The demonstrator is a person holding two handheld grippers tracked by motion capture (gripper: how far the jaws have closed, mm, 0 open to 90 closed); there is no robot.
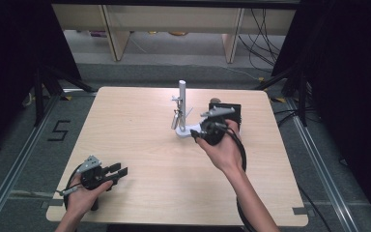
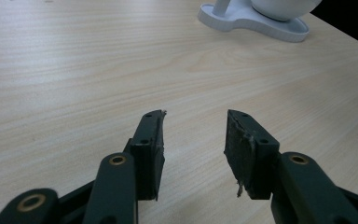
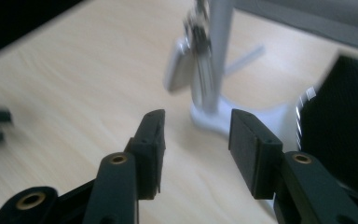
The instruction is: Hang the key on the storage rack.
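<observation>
The left gripper (image 1: 117, 172) was seen near the front left corner of the table (image 1: 140, 145), held low over the wood by a hand (image 1: 84, 193) that came in over the front edge. In the left gripper view its jaws were spread apart with nothing between them, only bare wood grain being seen in the gap, and frayed padding was noted on one finger (image 2: 237, 144).

Farther back, right of the table's middle, the right gripper (image 1: 196, 134) was held by the other hand (image 1: 224, 152), and was pointed at the base of a white stand (image 1: 182, 104). In the right gripper view its jaws were parted and empty, and the picture was blurred. The stand's base (image 3: 219, 119) was seen just beyond the fingertips, not touched by them.

The stand was set upright, back of the table's centre and nearer the far edge. A small silvery object (image 3: 182, 70) was hung from the post on a short metal link; what it was could not be told. A thin arm was seen sticking out from the post lower down. A black box (image 1: 233, 112) was placed just beside the stand, toward the right edge.
</observation>
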